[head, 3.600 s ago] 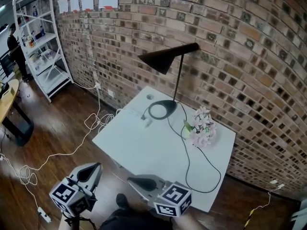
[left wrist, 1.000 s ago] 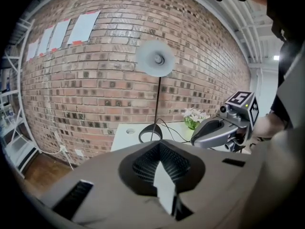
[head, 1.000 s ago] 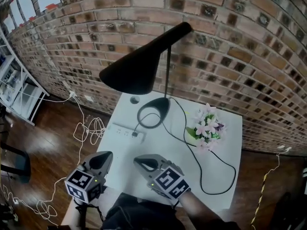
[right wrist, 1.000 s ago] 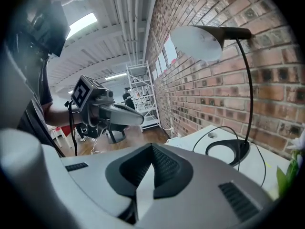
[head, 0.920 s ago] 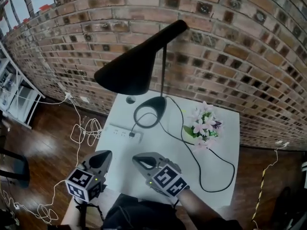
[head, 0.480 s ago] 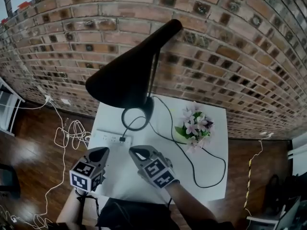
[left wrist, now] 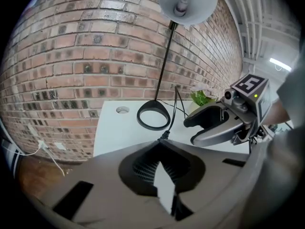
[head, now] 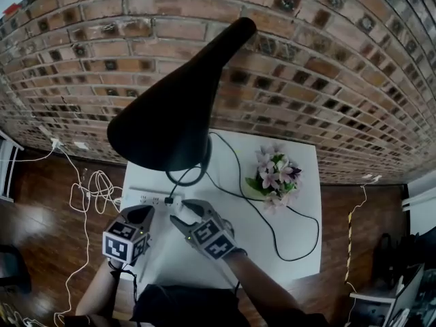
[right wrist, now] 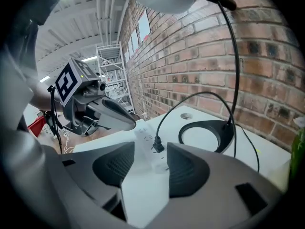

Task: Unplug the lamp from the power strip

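**Scene with the power strip as reference.** One white table (head: 300, 182) stands against a brick wall (head: 320, 80) and carries one white power strip (head: 144, 198).

- **Plug:** One black plug (right wrist: 157, 146) sits upright in the strip, near its right end as the head view shows it. A black cord (head: 272, 234) runs from the plug toward the lamp, and a long loop of it lies well to the right of the strip.
- **Lamp:** There is one black lamp (head: 170, 114). Its ring base (head: 201, 174) stands just beyond the strip, toward the wall. Its single cone shade hangs above and beyond the strip.
- **Flowers:** One bunch of pink flowers (head: 274, 176) stands well to the right of the strip.
- **Cables:** Loose white cables (head: 88, 193) lie on the floor to the left of the strip.

**Grippers (two), each bearing one marker cube.**

- **Left gripper** (head: 144, 212): It hovers on the near side of the strip, toward its left end. The jaw tips are together and hold nothing.
- **Right gripper** (head: 178, 211): It sits on the near side of the strip, close to the plug. The jaws have just been opening and stand wide apart. The plug and strip show through the gap ahead of the tips, and the pads press on nothing.
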`<action>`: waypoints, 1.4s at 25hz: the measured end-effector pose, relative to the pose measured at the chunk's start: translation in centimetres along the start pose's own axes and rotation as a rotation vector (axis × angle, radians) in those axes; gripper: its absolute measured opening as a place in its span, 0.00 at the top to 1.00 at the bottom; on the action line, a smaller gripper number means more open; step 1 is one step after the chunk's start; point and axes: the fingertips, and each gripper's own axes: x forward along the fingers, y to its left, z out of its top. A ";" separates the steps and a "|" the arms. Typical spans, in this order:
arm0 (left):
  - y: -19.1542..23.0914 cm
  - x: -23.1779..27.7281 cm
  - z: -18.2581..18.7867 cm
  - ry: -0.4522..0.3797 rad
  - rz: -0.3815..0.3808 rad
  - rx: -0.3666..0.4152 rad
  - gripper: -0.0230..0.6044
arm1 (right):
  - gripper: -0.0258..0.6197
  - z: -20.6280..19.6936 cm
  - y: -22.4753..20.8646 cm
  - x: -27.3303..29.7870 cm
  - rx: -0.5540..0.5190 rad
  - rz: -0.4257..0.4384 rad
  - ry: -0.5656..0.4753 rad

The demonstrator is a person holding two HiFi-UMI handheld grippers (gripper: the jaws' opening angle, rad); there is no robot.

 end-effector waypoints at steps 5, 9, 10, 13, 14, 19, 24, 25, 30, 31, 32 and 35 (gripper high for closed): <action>0.9 1.5 -1.2 0.039 0.002 0.029 0.95 | 0.61 0.1 -0.6 1.8 -0.008 -0.018 0.001; 1.0 2.3 -1.6 0.070 -0.007 0.036 0.95 | 0.62 0.4 -0.8 3.3 -0.033 -0.015 0.018; 0.8 2.5 -1.4 0.073 -0.009 0.040 0.95 | 0.63 0.5 -0.8 3.6 -0.042 -0.011 0.021; 0.6 3.0 -1.4 0.085 -0.016 0.049 0.95 | 0.66 0.8 -0.7 4.4 -0.062 0.002 0.019; 0.6 3.2 -1.5 0.091 -0.019 0.051 0.95 | 0.67 0.8 -0.7 4.6 -0.068 0.007 0.018; 0.2 3.9 -1.9 0.109 -0.030 0.053 0.95 | 0.68 -0.4 -1.0 5.5 -0.088 0.027 0.071; -0.3 4.4 -2.1 0.129 -0.037 0.059 0.95 | 0.82 -0.4 -1.2 5.8 -0.115 0.023 0.072; -0.5 4.5 -2.0 0.129 -0.043 0.059 0.95 | 0.85 -0.4 -1.2 5.9 -0.130 0.026 0.074; -0.7 4.6 -1.9 0.129 -0.056 0.055 0.94 | 0.87 -0.6 -1.1 6.3 -0.147 0.049 0.072; -0.8 4.7 -2.0 0.134 -0.052 0.071 0.94 | 0.87 -0.7 -1.0 6.3 -0.149 0.054 0.070; -0.8 4.7 -2.1 0.141 -0.046 0.094 0.94 | 0.87 -0.7 -1.0 6.3 -0.152 0.060 0.068; -0.9 4.8 -2.2 0.165 -0.032 0.152 0.94 | 0.87 -0.6 -0.9 6.3 -0.162 0.071 0.063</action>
